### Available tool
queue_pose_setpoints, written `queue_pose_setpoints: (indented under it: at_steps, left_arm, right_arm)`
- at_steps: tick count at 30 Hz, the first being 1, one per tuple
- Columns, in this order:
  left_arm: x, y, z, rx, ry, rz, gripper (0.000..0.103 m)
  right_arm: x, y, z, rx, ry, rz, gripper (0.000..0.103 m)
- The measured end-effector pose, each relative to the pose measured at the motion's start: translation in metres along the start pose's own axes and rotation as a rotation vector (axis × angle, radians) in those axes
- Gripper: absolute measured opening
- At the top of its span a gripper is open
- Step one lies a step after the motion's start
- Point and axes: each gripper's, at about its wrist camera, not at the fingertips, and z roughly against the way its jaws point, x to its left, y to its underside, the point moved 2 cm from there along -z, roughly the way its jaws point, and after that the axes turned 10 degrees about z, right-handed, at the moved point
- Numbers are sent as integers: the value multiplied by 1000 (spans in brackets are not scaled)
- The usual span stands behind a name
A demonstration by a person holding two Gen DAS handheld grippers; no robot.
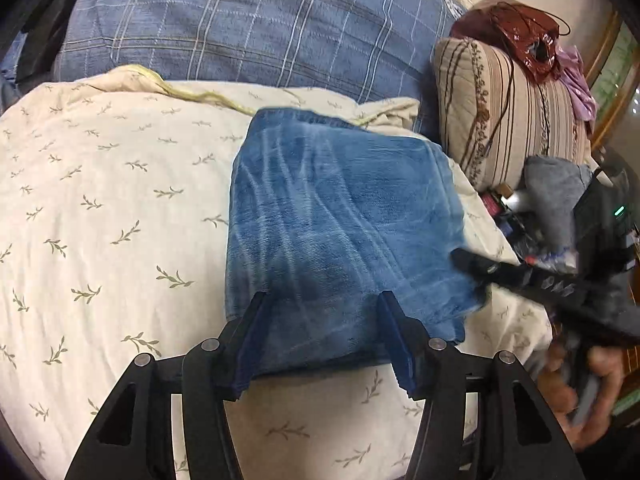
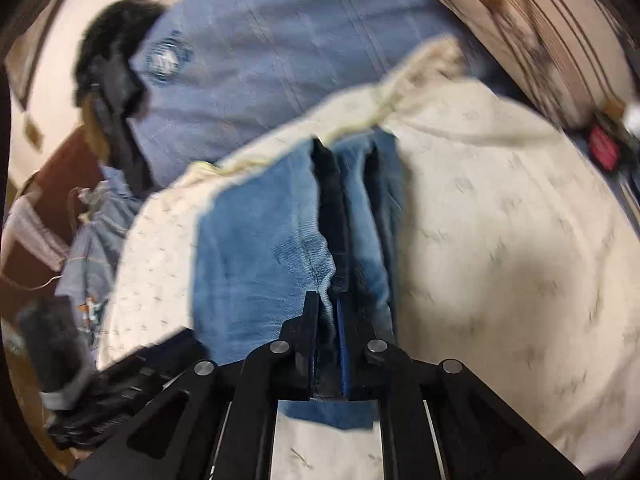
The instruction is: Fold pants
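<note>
left tongs gape over folded jeans (right tongs pinch denim).

Folded jeans on bedspread (leaf-printed)

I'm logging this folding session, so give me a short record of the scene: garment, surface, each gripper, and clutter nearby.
garment: blue jeans, folded into a compact stack
surface: cream leaf-print quilt
left gripper: open, fingers straddling the near edge of the jeans
right gripper: nearly closed, pinching a denim fold
nearby: striped pillow, red bag on top of it
</note>
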Motion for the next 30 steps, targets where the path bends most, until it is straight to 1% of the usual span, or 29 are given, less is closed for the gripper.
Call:
queue_pose_setpoints:
  at_steps: [1,2,3,4,5,6,7,8,9,10,12,13,15,16,17,18,19,20,21,22,23,25,26,28,30]
  left_arm:
    - [4,-4,2,9,7,13,55]
    - [9,-6,3,21,29,41,55]
    - [11,-17,1,31,49,62,55]
    - [18,-22,3,40,77,92,55]
    - [24,-31,3,46,106,127,57]
    - [32,-42,2,46,116,160,60]
    - [38,-52,-1,42,110,189,65]
    - [45,-61,-2,38,101,214,67]
    - [50,-70,-5,37,98,232,68]
    - [54,-80,-9,42,96,247,69]
    - [59,-99,-27,79,102,279,70]
    - [62,-109,-39,103,107,303,70]
    - [70,-124,-60,146,148,357,70]
    - [74,-128,-73,172,172,381,70]
    - [80,-131,-85,201,211,416,70]
    - [84,-132,-97,227,253,453,69]
    - [91,-134,-105,239,292,495,60]
    - [95,-135,-109,244,319,520,49]
    - [97,-136,-109,243,314,520,47]
    - [95,-133,-104,225,306,505,35]
    - [93,-131,-97,203,307,492,28]
    - [92,-127,-76,172,351,503,26]
    - [96,-124,-61,150,376,515,26]
    - [103,-114,-28,100,374,517,26]
    - [116,-109,-1,63,375,523,26]
  right_arm:
    - [-4,2,-2,-8,-34,-32,15]
    - [-6,-1,0,-18,-72,-51,21]
    - [-9,-4,6,-37,-116,-72,24]
    - [-11,-8,16,-81,-165,-89,40]
    - [-14,-10,24,-126,-187,-100,68]
    - [-16,-13,29,-154,-190,-108,79]
    - [-18,-18,32,-166,-181,-106,84]
    - [-20,-25,32,-159,-164,-100,84]
    - [-24,-34,26,-137,-150,-105,84]
    - [-28,-44,16,-98,-160,-109,86]
    - [-33,-62,-7,-28,-167,-107,86]
    - [-35,-68,-17,-17,-161,-115,86]
    - [-41,-72,-40,34,-200,-136,86]
    - [-46,-68,-57,87,-255,-172,85]
    - [-49,-60,-66,117,-267,-185,80]
    - [-55,-55,-71,110,-276,-218,77]
    - [-58,-54,-69,93,-290,-243,67]
    - [-60,-54,-68,94,-309,-248,58]
    - [-61,-54,-69,91,-338,-251,54]
    - [-59,-52,-69,86,-342,-249,49]
    - [-55,-51,-68,76,-343,-227,44]
    - [-41,-54,-59,36,-336,-162,38]
    - [-33,-57,-52,21,-345,-129,38]
    - [-13,-60,-45,4,-407,-87,38]
    - [17,-67,-40,0,-420,-5,38]
